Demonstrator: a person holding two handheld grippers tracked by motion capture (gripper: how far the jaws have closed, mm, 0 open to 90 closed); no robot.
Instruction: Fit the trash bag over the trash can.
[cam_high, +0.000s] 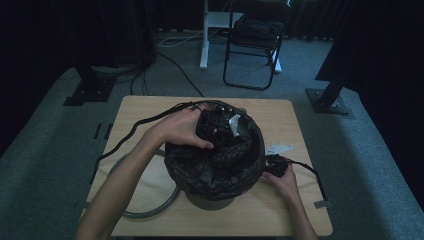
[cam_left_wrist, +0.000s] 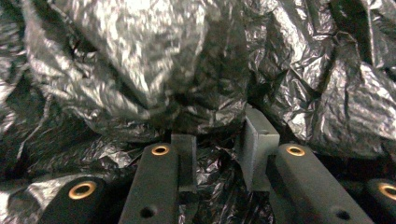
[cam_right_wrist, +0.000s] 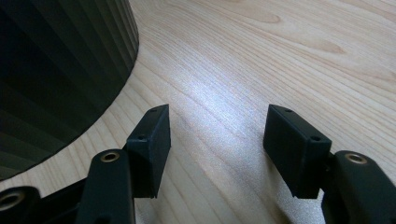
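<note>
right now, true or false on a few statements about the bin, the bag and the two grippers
1. The left gripper is down inside the black bag. True.
2. The right gripper has its jaws closed on the bag. False: they stand open over bare table, nothing between them.
3. The bin stands on the floor. False: it stands on the wooden table.
4. A ring lies on the table left of the bin. True.
</note>
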